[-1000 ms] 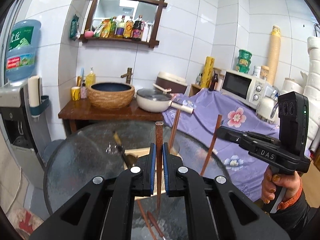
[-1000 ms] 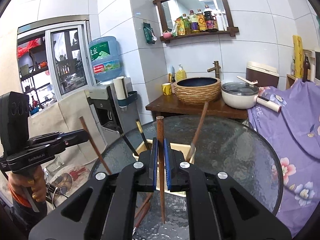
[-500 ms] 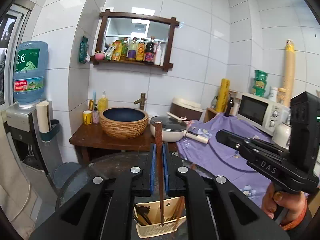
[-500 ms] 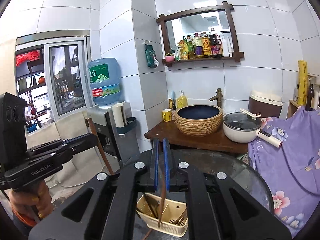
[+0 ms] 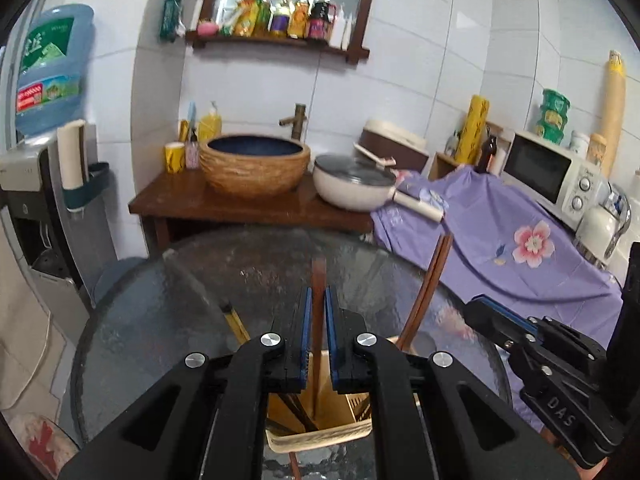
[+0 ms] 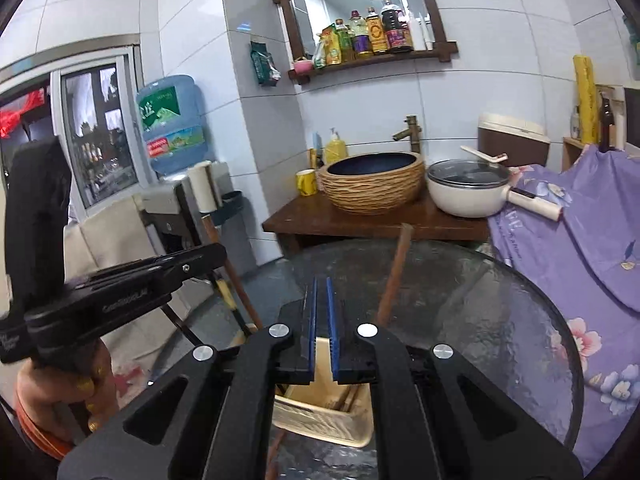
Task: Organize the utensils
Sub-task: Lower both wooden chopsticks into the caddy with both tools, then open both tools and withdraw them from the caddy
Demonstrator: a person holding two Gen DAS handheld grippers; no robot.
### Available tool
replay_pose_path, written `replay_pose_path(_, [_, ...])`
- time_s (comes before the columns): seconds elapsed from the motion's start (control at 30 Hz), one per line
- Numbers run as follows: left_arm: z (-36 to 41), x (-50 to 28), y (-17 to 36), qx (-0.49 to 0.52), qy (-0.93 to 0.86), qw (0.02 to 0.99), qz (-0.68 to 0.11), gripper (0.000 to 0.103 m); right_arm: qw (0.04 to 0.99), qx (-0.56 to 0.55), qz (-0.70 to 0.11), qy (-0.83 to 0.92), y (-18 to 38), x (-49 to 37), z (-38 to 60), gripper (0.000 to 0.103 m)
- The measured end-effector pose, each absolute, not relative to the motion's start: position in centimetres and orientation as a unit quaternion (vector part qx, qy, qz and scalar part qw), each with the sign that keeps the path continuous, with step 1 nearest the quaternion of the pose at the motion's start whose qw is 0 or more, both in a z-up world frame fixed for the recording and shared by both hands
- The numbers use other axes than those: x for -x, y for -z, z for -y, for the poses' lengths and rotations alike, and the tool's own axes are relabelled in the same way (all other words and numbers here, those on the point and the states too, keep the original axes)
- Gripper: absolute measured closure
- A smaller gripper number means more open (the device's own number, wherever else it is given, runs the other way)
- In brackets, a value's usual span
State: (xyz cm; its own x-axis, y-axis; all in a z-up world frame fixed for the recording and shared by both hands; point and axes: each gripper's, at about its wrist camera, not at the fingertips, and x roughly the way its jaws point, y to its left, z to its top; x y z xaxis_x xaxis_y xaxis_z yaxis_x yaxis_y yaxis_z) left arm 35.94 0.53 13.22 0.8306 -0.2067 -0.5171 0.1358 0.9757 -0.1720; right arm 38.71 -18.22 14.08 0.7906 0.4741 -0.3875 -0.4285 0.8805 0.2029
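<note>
Between the left gripper (image 5: pixel 316 312) fingers there's a brown chopstick (image 5: pixel 318 280), standing upright, the blue pads a hair off it on both sides, so I can't tell if they're really gripping. Its lower end drops into the beige utensil basket (image 5: pixel 320 436) right below the fingertips. The right gripper (image 6: pixel 322 304) has its fingers slightly apart with nothing between them, hovering over that same basket on the glass table (image 6: pixel 480 300).

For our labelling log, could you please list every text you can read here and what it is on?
"DAS": on the right gripper.
"GenRobot.AI", slightly blurred: on the left gripper.
Water bottle label: blurred, unreadable.
Shelf bottles labels: too small to read.
Cloth print: blurred.
</note>
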Motion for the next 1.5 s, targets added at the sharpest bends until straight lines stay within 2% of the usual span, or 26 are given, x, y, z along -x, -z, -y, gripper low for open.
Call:
replay_pose_path(0.03, [-0.5,-36.0,-12.9,0.066,0.092,0.953,-0.281,0.078,0.946,-0.052,-0.218,-0.235,-13.5,-38.5,18.5,0.094])
replay_pose_path(0.07, [-0.6,-35.7,-12.6,0.069,0.097,0.954,-0.276,0.061,0.945,-0.057,-0.221,-0.235,-13.0,-38.4,18.8,0.081])
replay_pose_path(0.1, [-0.7,-35.2,-12.6,0.076,0.102,0.955,-0.267,0.056,0.944,-0.063,-0.222,-0.235,-12.5,-38.2,19.1,0.056])
replay_pose_path(0.13, [-0.6,-34.9,-12.7,0.078,0.102,0.957,-0.262,0.050,0.944,-0.072,-0.221,-0.233,-12.0,-37.9,19.5,0.046])
replay_pose_path(0.17, [-0.4,-34.1,-12.8,0.074,0.098,0.959,-0.254,0.042,0.948,-0.078,-0.212,-0.225,-11.4,-37.4,20.0,0.041])
replay_pose_path(0.23, [0.2,-32.5,-13.1,0.059,0.093,0.967,-0.230,0.032,0.958,-0.082,-0.183,-0.205,-10.3,-35.7,21.1,0.040])
replay_pose_path(0.27, [0.6,-31.5,-13.3,0.048,0.093,0.970,-0.218,0.030,0.962,-0.089,-0.165,-0.197,-9.4,-34.7,21.8,0.037])
replay_pose_path(0.4, [1.6,-29.4,-14.4,0.015,0.093,0.978,-0.185,0.024,0.965,-0.142,-0.141,-0.173,-6.5,-31.7,24.7,0.034])
replay_pose_path(0.53, [1.5,-28.3,-15.1,0.014,0.078,0.984,-0.161,0.019,0.960,-0.170,-0.150,-0.167,-5.2,-30.3,26.6,0.032])
replay_pose_path(0.6, [1.5,-27.1,-15.1,0.015,0.096,0.984,-0.147,0.009,0.970,-0.152,-0.129,-0.137,-4.8,-28.8,27.8,0.014])
replay_pose_path(0.67, [2.0,-26.5,-14.8,0.005,0.100,0.984,-0.149,0.007,0.981,-0.130,-0.117,-0.085,-4.5,-27.6,29.2,0.005])
replay_pose_path(0.7, [2.2,-26.2,-14.5,0.005,0.099,0.984,-0.149,0.007,0.981,-0.123,-0.126,-0.075,-4.2,-27.7,29.6,0.006])
replay_pose_path(0.83, [2.7,-24.0,-13.2,0.007,0.131,0.978,-0.164,0.006,0.962,-0.071,-0.259,-0.057,-1.0,-31.2,28.5,0.006])
replay_pose_path(0.93, [2.2,-22.2,-10.9,-0.005,0.115,0.977,-0.178,0.006,0.941,-0.083,-0.322,-0.064,2.3,-33.3,27.8,0.006])
replay_pose_path(1.1, [-1.4,-21.6,-4.5,0.035,0.048,0.962,-0.265,0.006,0.901,-0.071,-0.425,-0.056,7.0,-37.1,25.6,0.005])
replay_pose_path(1.3, [-5.3,-23.6,1.9,0.080,-0.016,0.938,-0.336,0.006,0.890,-0.032,-0.452,-0.049,7.6,-38.7,22.7,0.005])
replay_pose_path(1.5, [-6.7,-26.4,4.8,0.096,-0.040,0.921,-0.375,0.006,0.890,0.006,-0.454,-0.046,7.9,-40.5,20.5,0.005])
